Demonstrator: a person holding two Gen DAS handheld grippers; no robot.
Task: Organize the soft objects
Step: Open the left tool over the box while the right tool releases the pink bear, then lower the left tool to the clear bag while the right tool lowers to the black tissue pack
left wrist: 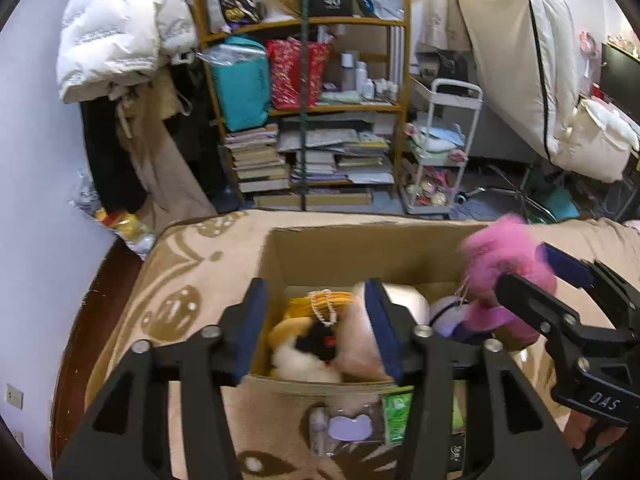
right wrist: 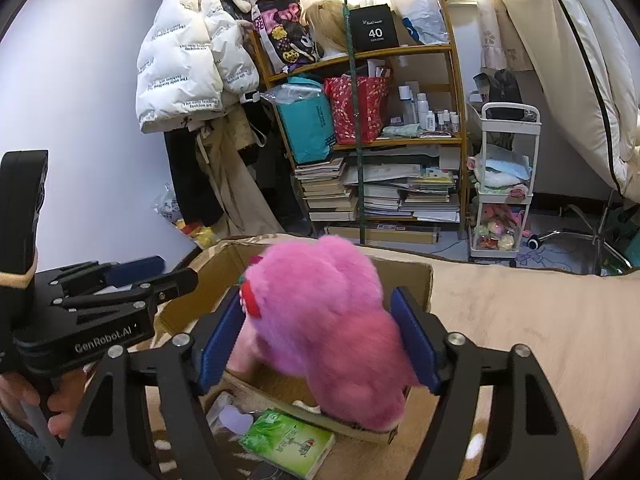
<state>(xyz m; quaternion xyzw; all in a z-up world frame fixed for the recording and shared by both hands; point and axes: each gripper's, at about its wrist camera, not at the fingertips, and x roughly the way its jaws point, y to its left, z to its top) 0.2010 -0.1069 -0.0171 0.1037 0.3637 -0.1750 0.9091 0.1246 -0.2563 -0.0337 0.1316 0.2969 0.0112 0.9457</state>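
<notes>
right claw [right wrist: 320, 340] gripping one pink plush [right wrist: 324, 320], one cardboard box [left wrist: 340, 252]

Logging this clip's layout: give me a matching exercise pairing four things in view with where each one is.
Things:
1. pink plush
2. green pack
3. white jacket
4. red bag

Places:
A. on the shelf, beside a teal bag
B. on the blanket, just in front of the box
C. hanging by the wall, left of the shelf
D. between the right gripper's pads, over the box

Pairs: 1-D, 2-B, 3-C, 4-A

The right gripper clamps the plush above the box; the left gripper is open and holds nothing.
</notes>
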